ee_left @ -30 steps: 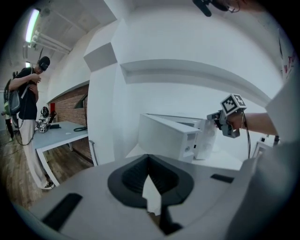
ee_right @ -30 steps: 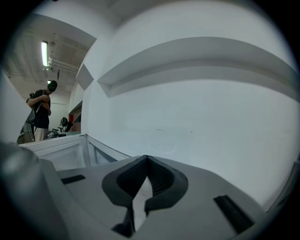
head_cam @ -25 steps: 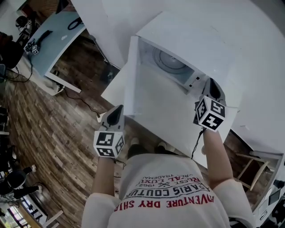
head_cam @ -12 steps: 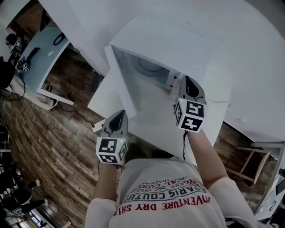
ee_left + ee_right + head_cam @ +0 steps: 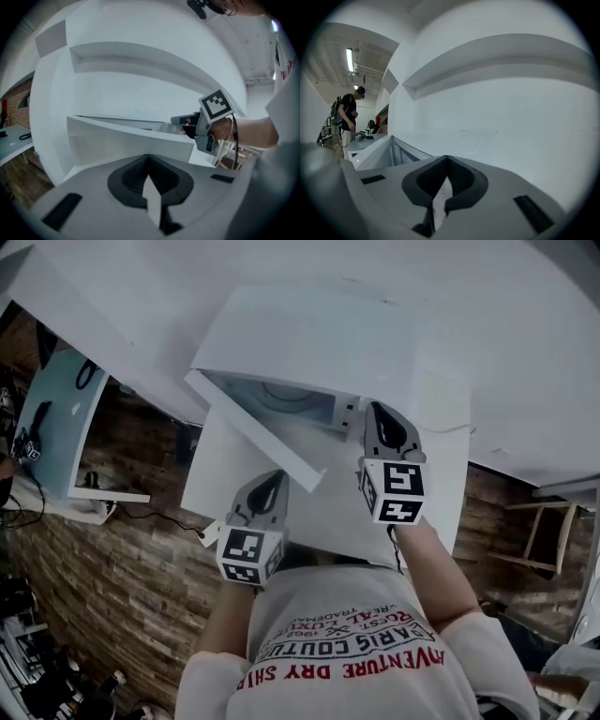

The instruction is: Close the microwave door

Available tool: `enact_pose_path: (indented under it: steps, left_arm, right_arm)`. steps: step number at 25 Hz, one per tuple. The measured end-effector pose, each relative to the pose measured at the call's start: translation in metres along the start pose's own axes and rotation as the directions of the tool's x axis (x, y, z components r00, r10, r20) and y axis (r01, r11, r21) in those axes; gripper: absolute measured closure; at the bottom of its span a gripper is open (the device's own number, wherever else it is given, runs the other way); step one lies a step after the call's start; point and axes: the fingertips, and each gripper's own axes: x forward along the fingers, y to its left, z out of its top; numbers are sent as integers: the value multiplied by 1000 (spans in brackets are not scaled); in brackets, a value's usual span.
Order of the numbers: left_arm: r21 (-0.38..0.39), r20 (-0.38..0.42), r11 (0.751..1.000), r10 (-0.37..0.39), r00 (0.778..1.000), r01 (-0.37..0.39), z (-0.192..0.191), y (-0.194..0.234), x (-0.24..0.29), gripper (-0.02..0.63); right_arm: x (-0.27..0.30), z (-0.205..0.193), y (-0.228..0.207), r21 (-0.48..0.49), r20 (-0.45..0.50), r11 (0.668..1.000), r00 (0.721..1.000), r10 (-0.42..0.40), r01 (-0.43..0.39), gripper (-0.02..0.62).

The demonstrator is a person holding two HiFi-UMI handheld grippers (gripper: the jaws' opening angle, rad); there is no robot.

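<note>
The white microwave stands on a white table, and its door hangs about half open, hinged at the left. My left gripper is shut and empty, with its tip close to the door's outer face near the free edge. The left gripper view shows that door just ahead of the left gripper. My right gripper, also shut and empty, points at the microwave's front right, beside the cavity opening. The left gripper view catches the right gripper past the door's edge.
A light-blue desk stands over the wooden floor at the left. At the far right is a wooden stool. A person stands by a distant table in the right gripper view.
The door has swung from wide open toward the microwave front. My left gripper has moved up and right behind it. The right gripper has shifted left along the front.
</note>
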Motion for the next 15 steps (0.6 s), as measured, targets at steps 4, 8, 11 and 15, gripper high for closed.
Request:
enact_pose_path:
  steps: [4,8,11,15]
  left_arm:
    - [35,-5,995,-92,996,92,9,-3,21,612]
    - [66,-4,982,-178,984,177,17,-7,41,612]
    - [93,-12,969,-230,973,230,22,-9,57,612]
    - [115,-16,953,-282,959,282,27,-10,75,612]
  right_arm:
    - [1,0,0,15,4,999,1000,-29,29,588]
    - [1,0,-1,32,8,998,998,-60,59,588]
    - [1,-1,-3,49,6,996,997,-71,71,588]
    - [1,-2,-4,62,1,994,996,-92,92,588]
